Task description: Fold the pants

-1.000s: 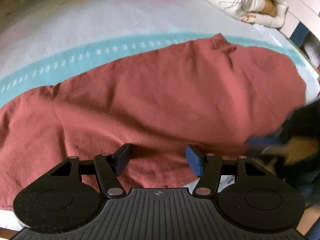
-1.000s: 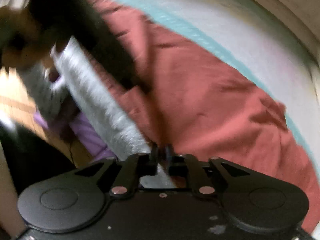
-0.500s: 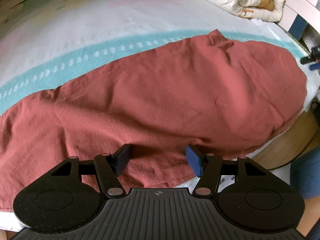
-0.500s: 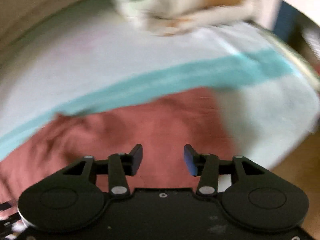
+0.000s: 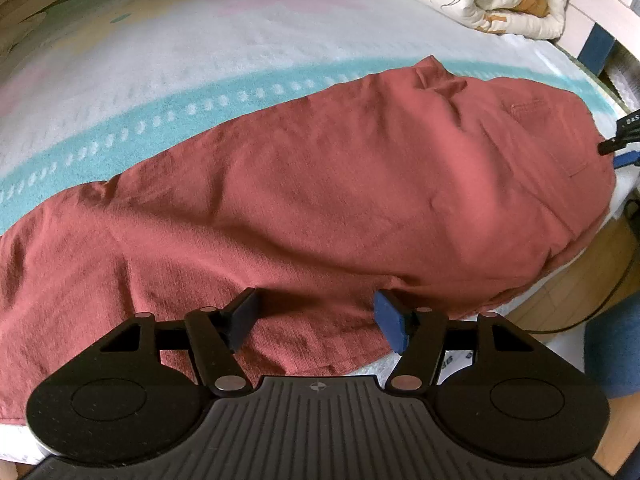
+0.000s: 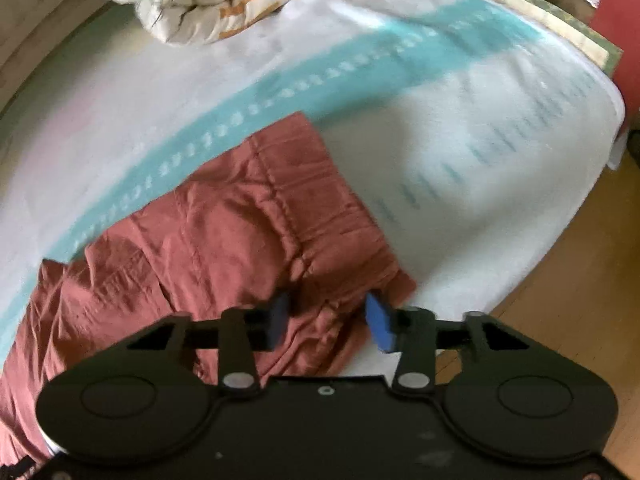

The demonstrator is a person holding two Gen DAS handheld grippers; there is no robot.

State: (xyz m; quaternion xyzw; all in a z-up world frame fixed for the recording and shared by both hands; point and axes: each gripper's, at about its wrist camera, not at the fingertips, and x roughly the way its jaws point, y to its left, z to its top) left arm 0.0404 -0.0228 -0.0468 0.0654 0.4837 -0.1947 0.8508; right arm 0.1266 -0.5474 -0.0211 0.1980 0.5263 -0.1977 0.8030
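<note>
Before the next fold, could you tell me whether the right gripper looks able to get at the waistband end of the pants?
Probably yes: the right gripper is open just above the pants waistband corner, and nothing lies between.

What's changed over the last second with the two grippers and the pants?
The right gripper was shut a second ago and swinging across the bed; it has since opened and now sits over the waistband end of the pants, gripping nothing. The left gripper stayed open over the near edge of the pants, which lie spread as before on the bed.
</note>
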